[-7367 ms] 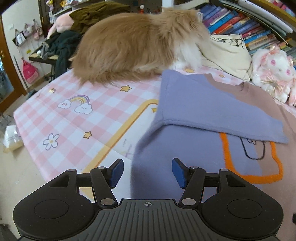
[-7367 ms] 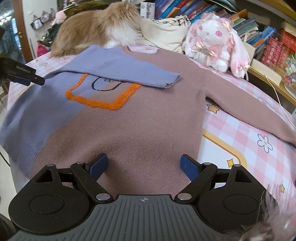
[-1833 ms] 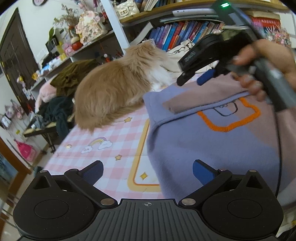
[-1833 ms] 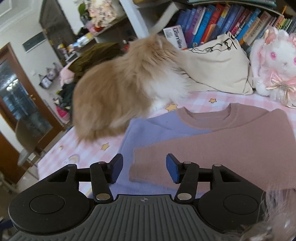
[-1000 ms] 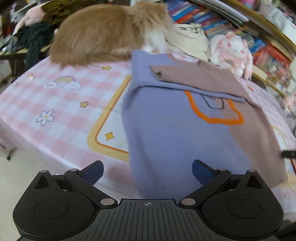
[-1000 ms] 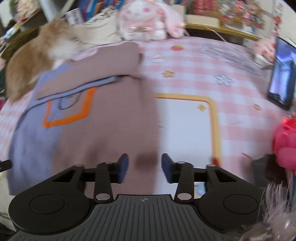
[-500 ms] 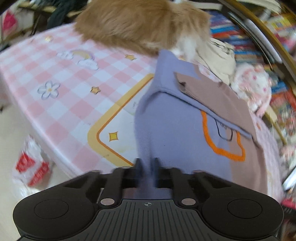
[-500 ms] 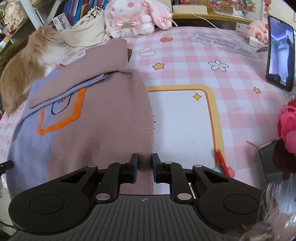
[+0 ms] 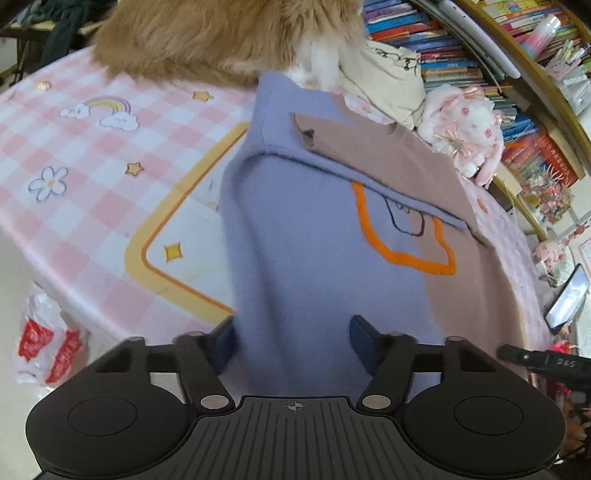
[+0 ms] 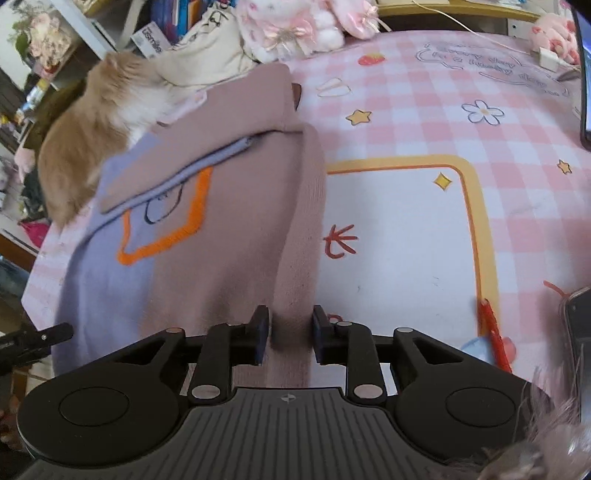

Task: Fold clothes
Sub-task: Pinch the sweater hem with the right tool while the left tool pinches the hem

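Observation:
A purple-and-mauve sweater with an orange outline lies flat on the pink checked tablecloth, both sleeves folded across its chest. My left gripper stands open at the purple corner of the hem, with fabric between its spread fingers. In the right wrist view the sweater runs away from me, and my right gripper is shut on a bunched fold of the mauve hem. The hem itself is hidden under both gripper bodies.
A fluffy ginger cat sits at the sweater's collar, beside a cream bag and a plush rabbit. A red pen and a phone lie right of the hem. A plastic bag sits below the table's left edge.
Left fingers, nearly together half a second ago, have spread apart around the purple hem. The right fingers stay pinched on the mauve hem, and that edge now bunches up toward the camera.

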Motion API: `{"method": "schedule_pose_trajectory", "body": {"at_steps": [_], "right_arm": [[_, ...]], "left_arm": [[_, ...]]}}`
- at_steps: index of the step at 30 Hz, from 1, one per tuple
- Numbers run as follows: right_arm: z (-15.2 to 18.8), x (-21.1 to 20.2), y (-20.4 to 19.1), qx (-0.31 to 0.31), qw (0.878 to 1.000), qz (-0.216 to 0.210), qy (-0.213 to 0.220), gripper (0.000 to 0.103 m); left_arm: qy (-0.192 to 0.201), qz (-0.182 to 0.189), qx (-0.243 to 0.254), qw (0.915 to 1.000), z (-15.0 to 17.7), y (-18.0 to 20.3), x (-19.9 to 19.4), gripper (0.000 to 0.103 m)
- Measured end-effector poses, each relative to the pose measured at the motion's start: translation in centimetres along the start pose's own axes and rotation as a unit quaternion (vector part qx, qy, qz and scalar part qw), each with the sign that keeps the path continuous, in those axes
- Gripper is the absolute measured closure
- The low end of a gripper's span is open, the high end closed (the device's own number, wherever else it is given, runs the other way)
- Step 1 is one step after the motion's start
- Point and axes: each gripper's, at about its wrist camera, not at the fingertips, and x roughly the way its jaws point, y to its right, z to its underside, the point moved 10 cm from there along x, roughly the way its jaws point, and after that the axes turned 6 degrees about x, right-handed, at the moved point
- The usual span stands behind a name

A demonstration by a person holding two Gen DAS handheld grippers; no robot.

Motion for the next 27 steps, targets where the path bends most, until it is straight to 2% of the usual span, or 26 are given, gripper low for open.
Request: {"method": "schedule_pose_trajectory", "body": {"at_steps": [4,9,13,20,23,25,27], "right_arm": [[-0.6,-0.3,1.1,0.021,1.000,-0.005,0.005,0.072],[-1.1,-0.7,2.5,0.081,0.995,-0.060,0.002,0.072],[-1.3,-0.9,3.5,0.128,0.988,-0.091,0.000,0.075],[-1.0,-1.1,2.7,0.079,0.994,-0.074,0.006,0.077],[-0.8,-1.0,2.4,0.042,0.998,-0.046,0.009,0.087],[-0.5,-1.3,2.8,0.041,0.998,-0.037,0.008,0.092],[-0.2,-1.5,3.1,0.040,0.999,-0.028,0.007,0.093]], "left_arm": [[0.012,-0.005,-0.007,0.9999,0.0,0.3,0.0,0.036],[0.051,0.034,-0.076,0.9952,0.0,-0.8,-0.3,0.037],[0.052,0.046,-0.104,0.9922,0.1,-1.1,-0.3,0.037],[0.035,0.041,-0.067,0.9963,-0.3,-0.5,0.2,0.038],[0.029,0.037,-0.045,0.9979,-0.6,-0.1,0.6,0.039],[0.025,0.029,-0.026,0.9989,-0.7,0.2,0.8,0.045],[0.015,0.020,-0.007,0.9997,-0.8,0.4,1.2,0.076]]}}
